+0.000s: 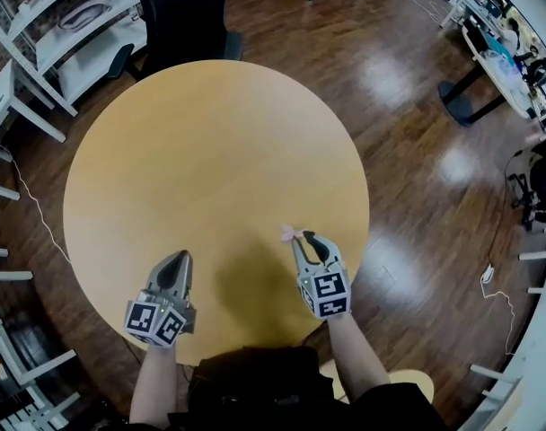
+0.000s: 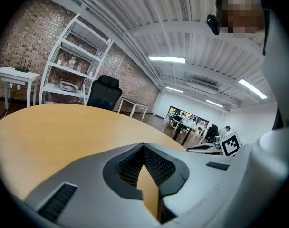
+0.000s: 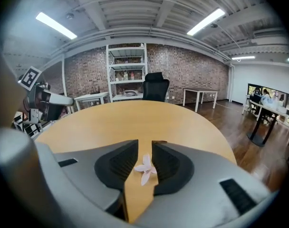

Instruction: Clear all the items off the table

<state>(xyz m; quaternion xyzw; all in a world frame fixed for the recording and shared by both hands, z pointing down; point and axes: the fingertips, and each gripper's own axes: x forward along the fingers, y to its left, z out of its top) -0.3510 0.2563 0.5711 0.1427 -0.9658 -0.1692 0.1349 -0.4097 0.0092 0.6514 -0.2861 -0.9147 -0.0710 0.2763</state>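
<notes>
My right tongs (image 3: 144, 143): jaws slightly spread, small pink flower (image 3: 145, 169) in gap between them, no pinch that I can see. In head view flower (image 1: 288, 233) sits right at tongs' tip, over round wooden table (image 1: 210, 151), toward edge nearest me; cannot tell if it rests on top. My left tongs (image 2: 144, 147) — tips pressed together, empty, low over same near edge. Beyond table — black chair (image 1: 185, 12), white shelves (image 1: 71, 25), dark wood floor (image 1: 408, 106).

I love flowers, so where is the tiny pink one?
In the head view, the tiny pink flower is at the near right part of the round table, in the gap between the tips of the right claw.
</notes>
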